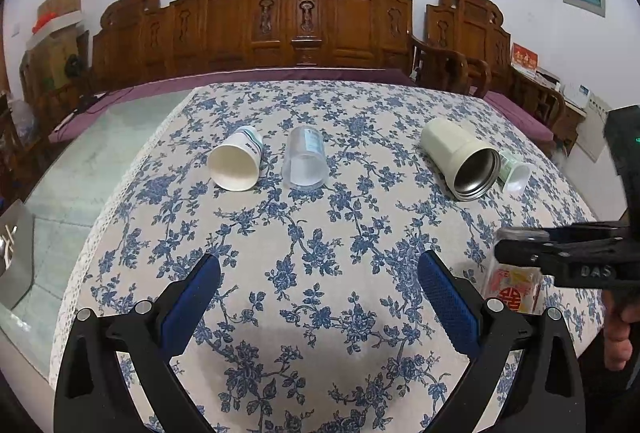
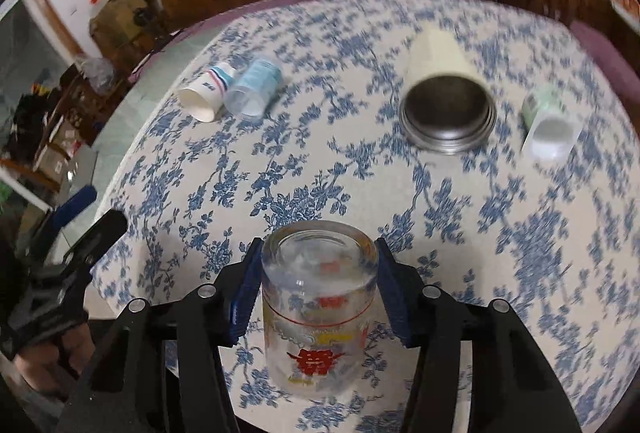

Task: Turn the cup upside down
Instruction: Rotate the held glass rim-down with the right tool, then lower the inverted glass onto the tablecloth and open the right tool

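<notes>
Blue pads of the right tool (image 2: 318, 287) press on both sides of a glass cup (image 2: 318, 313), clenched around its upper part near the thick base, which faces up; the cup's mouth points down toward the worktop (image 2: 440, 233), with a red emblem and yellow print on its wall. In the left wrist view the same cup (image 1: 516, 281) stands at the near right edge of the flowered cloth with the right tool's black fingers across its top; whether the rim already touches the cloth cannot be told. The left tool (image 1: 320, 285) hangs released, its two blue-padded fingers spread wide over bare cloth and gripping nothing, well apart from the cup. Farther out, four other vessels lie on their sides with mouths toward the cameras: a white paper cup (image 1: 236, 163) just beside a clear plastic cup (image 1: 304, 163) on the left, and a cream steel-lined tumbler (image 1: 460, 157) with a small green cup (image 1: 514, 171) beside it on the right. Behind the worktop runs a carved wooden bench (image 1: 280, 21) with a purple cushion.
</notes>
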